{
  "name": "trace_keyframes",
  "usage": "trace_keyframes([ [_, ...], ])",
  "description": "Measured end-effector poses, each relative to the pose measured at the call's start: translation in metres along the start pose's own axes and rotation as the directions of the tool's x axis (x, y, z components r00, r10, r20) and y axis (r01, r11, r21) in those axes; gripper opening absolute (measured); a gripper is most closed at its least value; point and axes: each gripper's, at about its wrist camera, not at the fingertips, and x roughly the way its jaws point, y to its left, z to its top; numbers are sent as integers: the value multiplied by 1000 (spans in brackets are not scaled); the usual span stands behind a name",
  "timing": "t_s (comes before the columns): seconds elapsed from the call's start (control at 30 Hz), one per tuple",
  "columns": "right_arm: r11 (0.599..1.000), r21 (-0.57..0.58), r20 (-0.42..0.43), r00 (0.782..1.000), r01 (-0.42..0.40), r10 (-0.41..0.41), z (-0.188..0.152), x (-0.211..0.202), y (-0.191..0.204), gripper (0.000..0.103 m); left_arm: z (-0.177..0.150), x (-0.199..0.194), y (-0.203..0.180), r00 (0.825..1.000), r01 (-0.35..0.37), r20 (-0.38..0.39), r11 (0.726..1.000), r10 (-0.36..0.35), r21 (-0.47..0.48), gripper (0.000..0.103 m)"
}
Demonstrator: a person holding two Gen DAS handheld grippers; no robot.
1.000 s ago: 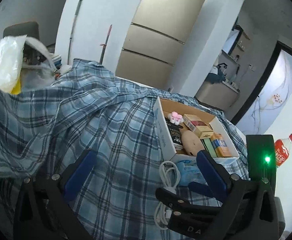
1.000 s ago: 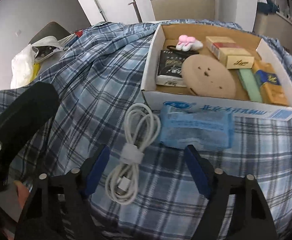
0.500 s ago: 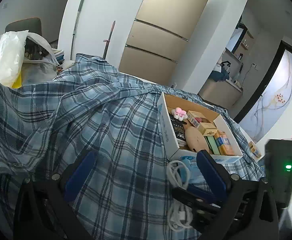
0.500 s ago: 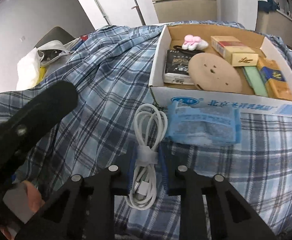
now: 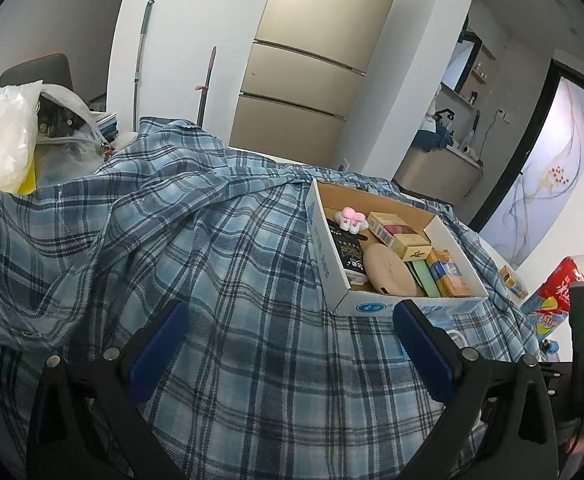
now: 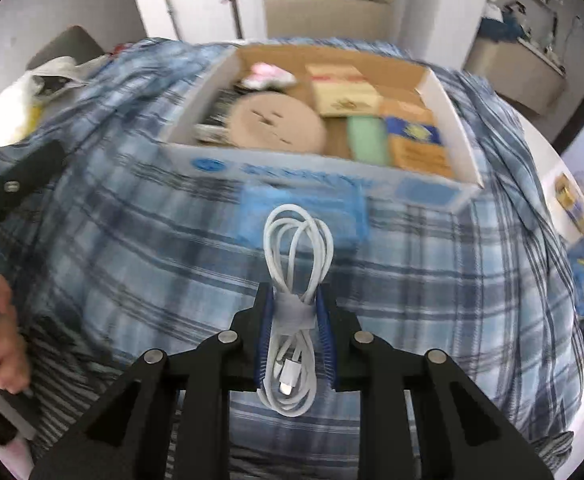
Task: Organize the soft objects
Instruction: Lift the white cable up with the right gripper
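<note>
White cable point(image 6: 298, 264), blue-plaid cloth point(image 6: 132, 248), pale blue packet point(image 6: 304, 216).

Glossy white cable point(image 6: 297, 312), matt plaid cloth point(image 5: 196, 248), cardboard box point(image 5: 444, 232)

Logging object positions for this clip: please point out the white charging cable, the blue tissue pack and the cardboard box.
white charging cable point(image 6: 298, 240), right wrist view, on the upper loop above the strap.
blue tissue pack point(image 6: 252, 216), right wrist view, on its left half.
cardboard box point(image 6: 292, 170), right wrist view, on its printed front wall.
</note>
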Motion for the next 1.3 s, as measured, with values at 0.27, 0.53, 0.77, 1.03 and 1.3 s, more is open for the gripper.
trace_keyframes([
  [0.27, 999, -30, -15, 999, 42, -43, -10, 14, 4, 27, -3, -2, -12, 1000, 0, 7, 998, 0, 63, 103],
  [0.53, 994, 0, 69, 992, 109, -109, -6, -9, -7, 20, -5, -1, -20, 1000, -8, 4, 994, 8, 105, 103],
  [0.77, 971, 21, -40, 971, 236, -235, 17, 16, -38, 20, -5, 0, -18, 1000, -5, -4, 995, 5, 99, 103],
  [1.03, 993, -115, -76, 997, 17, -26, 8, 6, 8, 20, -6, 2, -20, 1000, 15, -18, 994, -13, 110, 103],
  [1.3, 993, -114, -13, 1000, 16, -18, -7, -18, 8, 20, -7, 4, -25, 1000, 18, -27, 991, -15, 136, 103],
])
